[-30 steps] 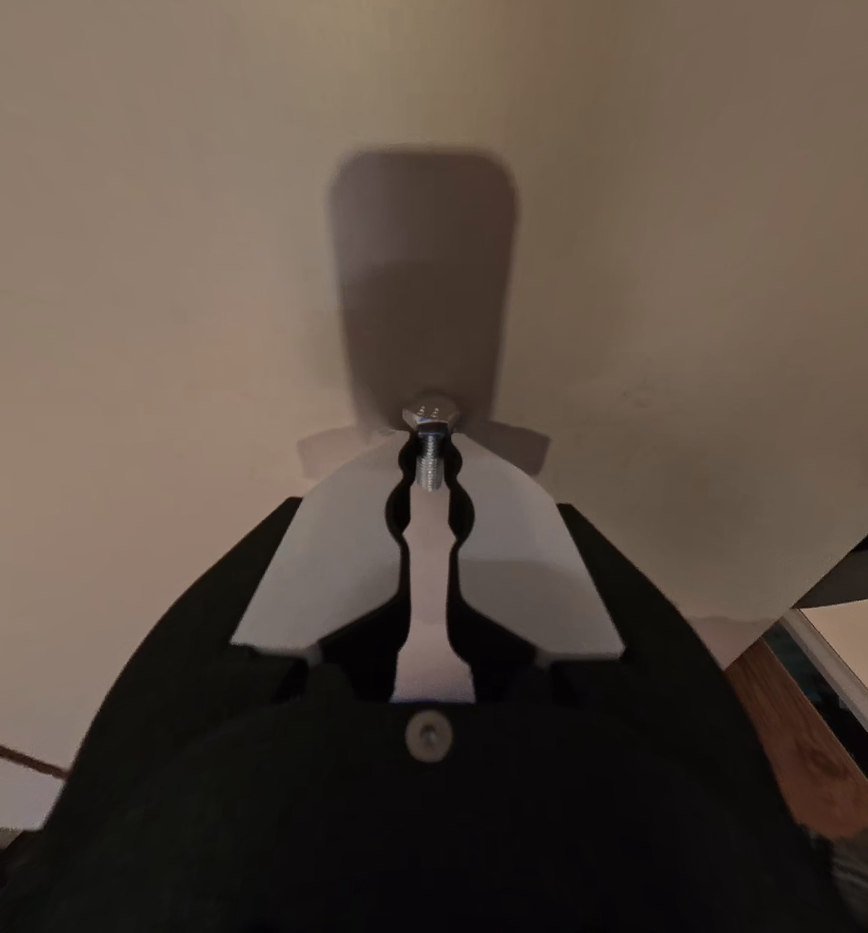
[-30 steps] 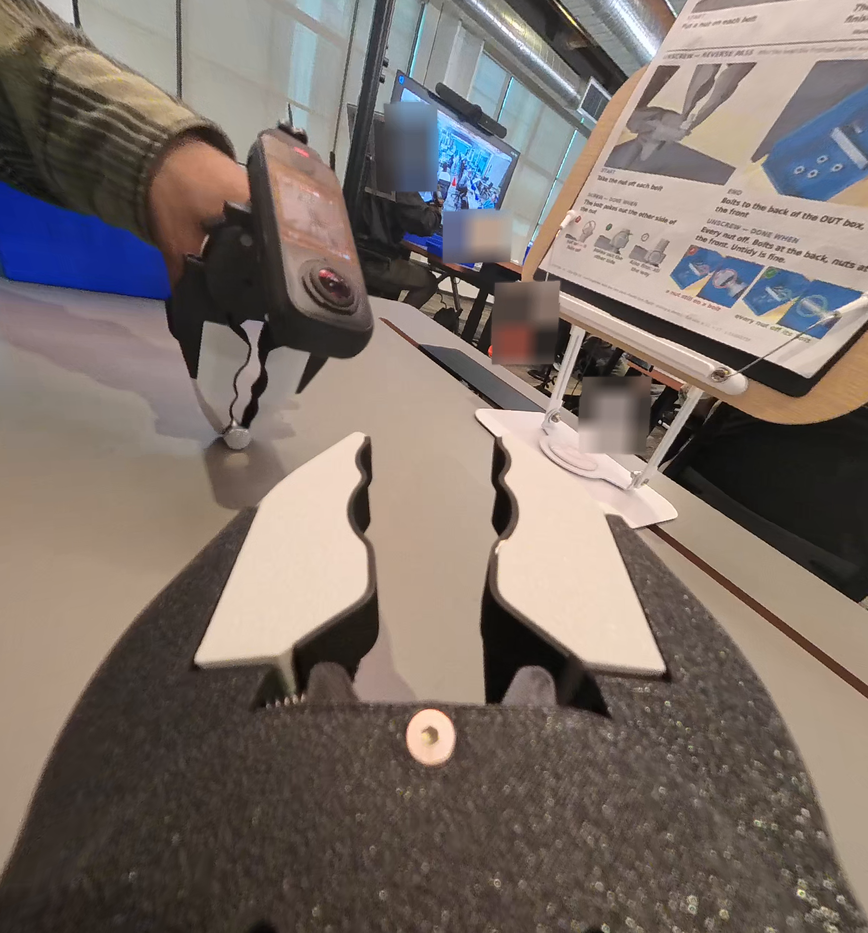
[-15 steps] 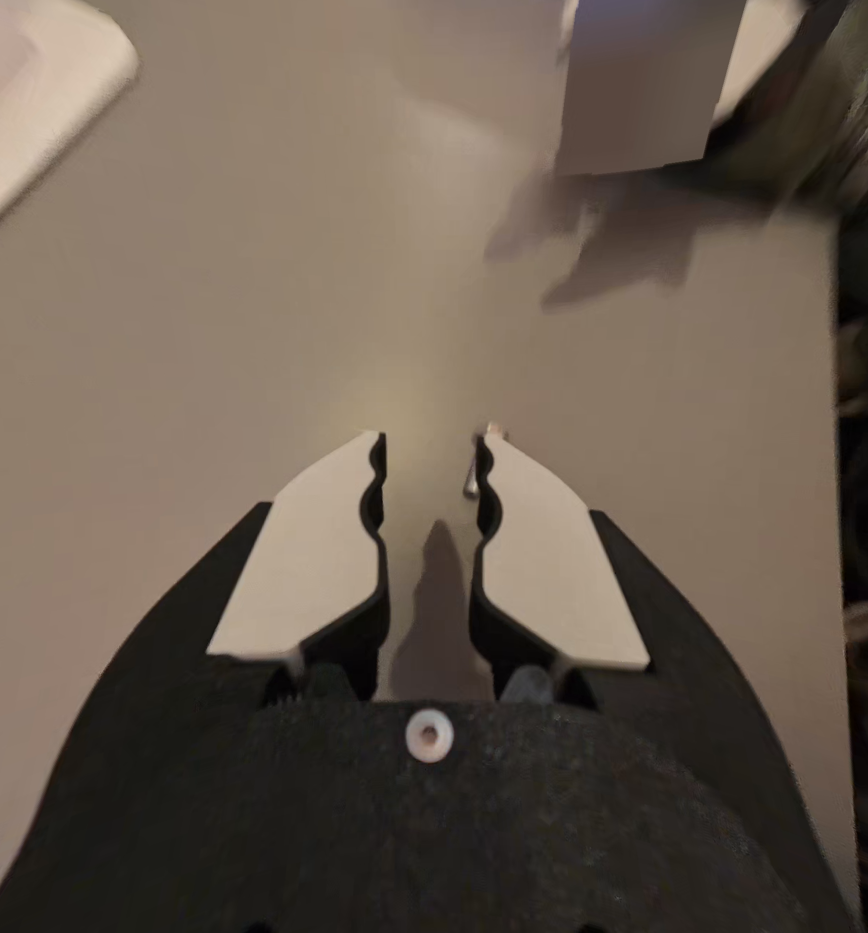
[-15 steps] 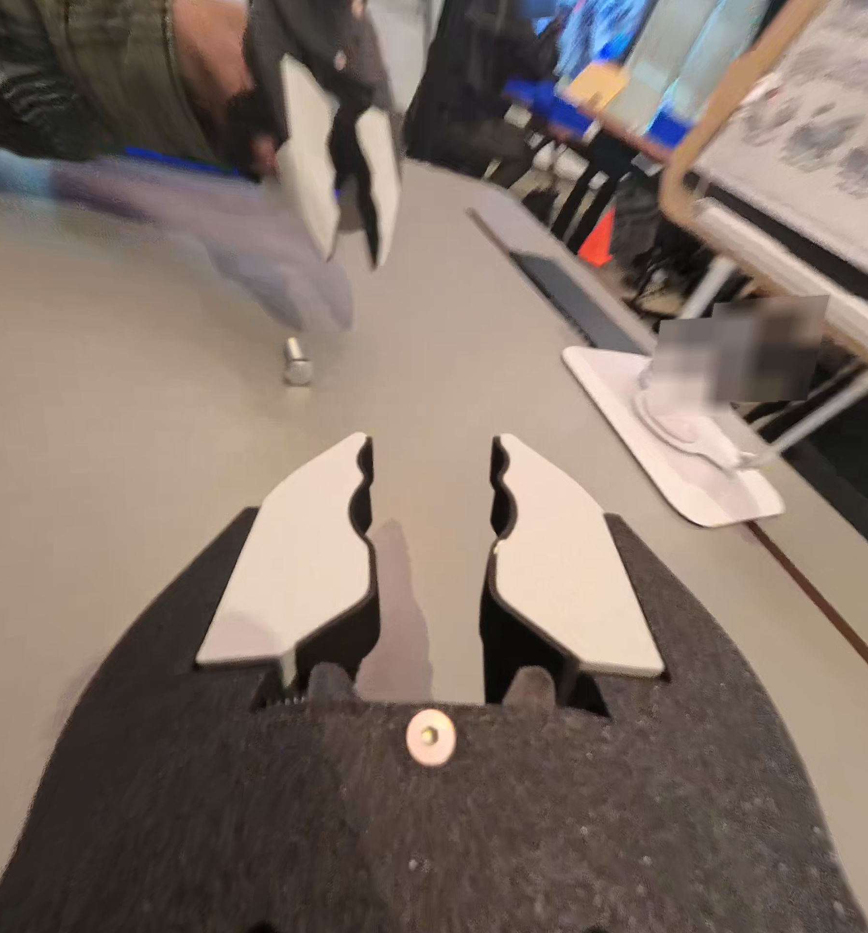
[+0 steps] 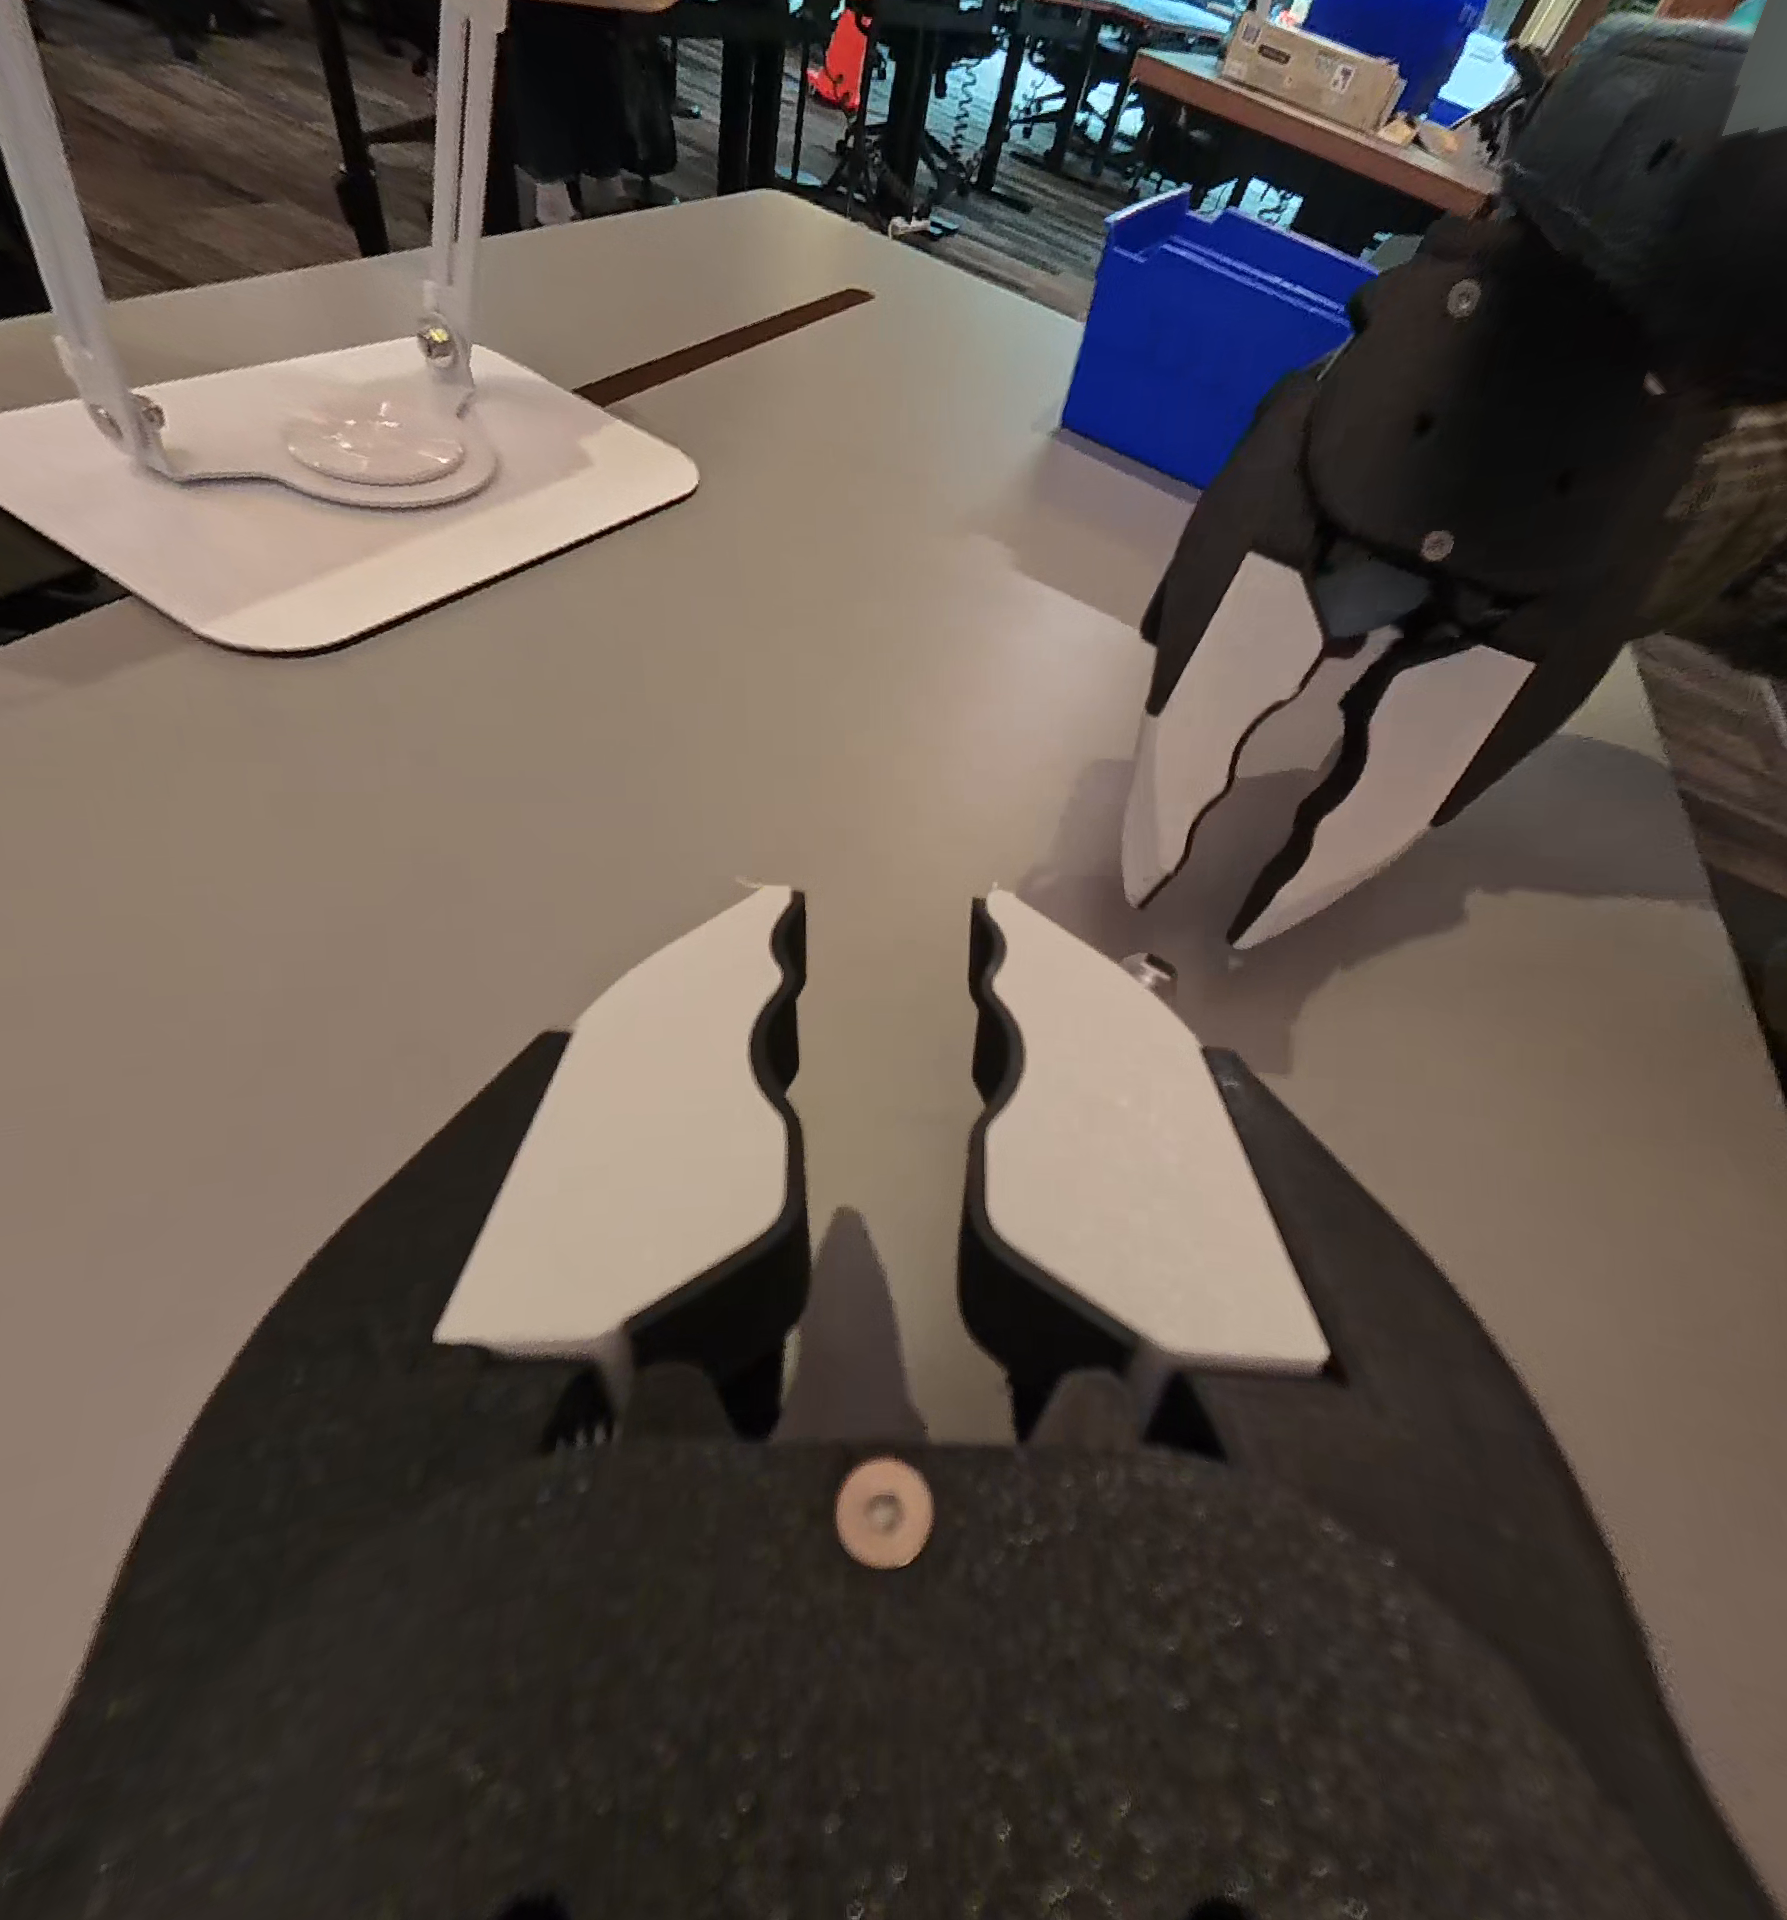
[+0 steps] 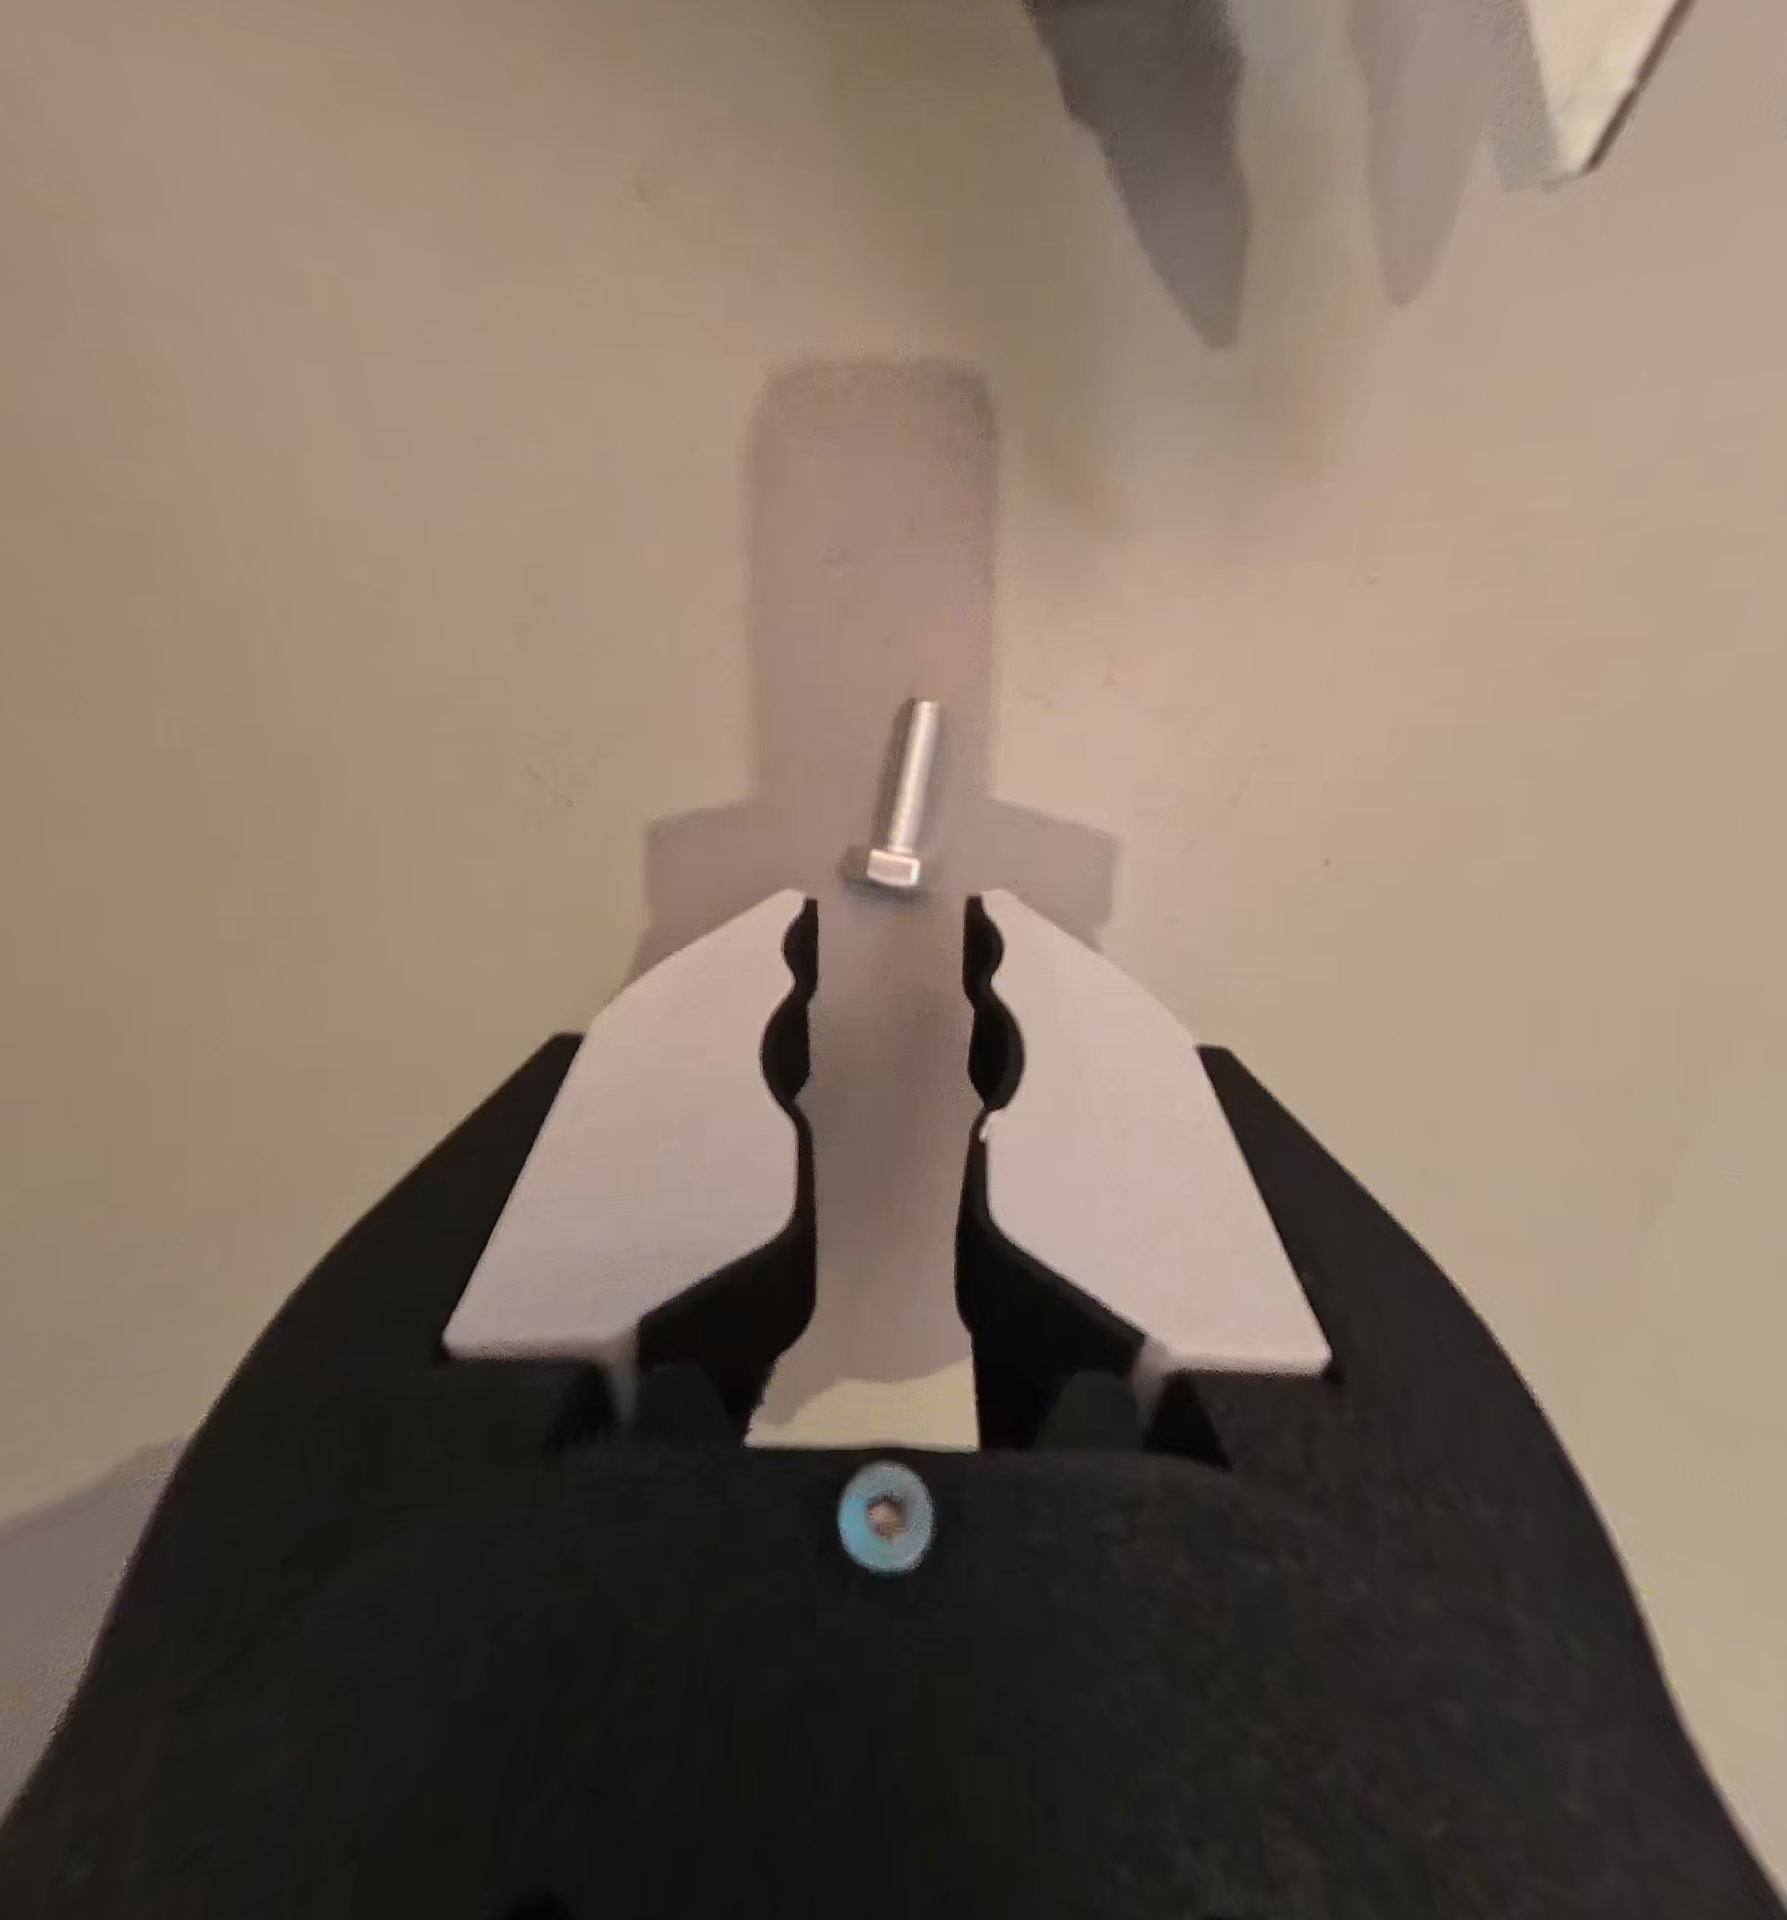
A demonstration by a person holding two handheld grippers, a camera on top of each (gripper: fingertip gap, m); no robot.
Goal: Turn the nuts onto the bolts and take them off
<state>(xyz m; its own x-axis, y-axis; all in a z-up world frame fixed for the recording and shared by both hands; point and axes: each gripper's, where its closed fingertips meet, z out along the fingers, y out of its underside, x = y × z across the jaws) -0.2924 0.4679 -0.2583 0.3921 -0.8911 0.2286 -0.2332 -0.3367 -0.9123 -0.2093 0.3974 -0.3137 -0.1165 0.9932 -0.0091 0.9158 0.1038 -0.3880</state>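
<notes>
Both tongs stand parted and empty. Left gripper (image 5: 887,914) hovers low over a grey table (image 5: 453,831), its jaws set moderately wide with bare tabletop between them. Far left stands a white stand base (image 5: 349,520) with two white legs rising from it. Behind the table: dark wood floor, desks and chairs (an open office room). A blue bin (image 5: 1195,332) sits at the table's far edge. To the right, the right gripper (image 5: 1190,914) points tips-down, just above the table, its gap about equal. One hex bolt (image 6: 897,798) lies flat on the table just ahead of the right gripper's tips, head nearest them, touching neither finger. In the left wrist view only its head shows past the right finger (image 5: 1097,1122).
</notes>
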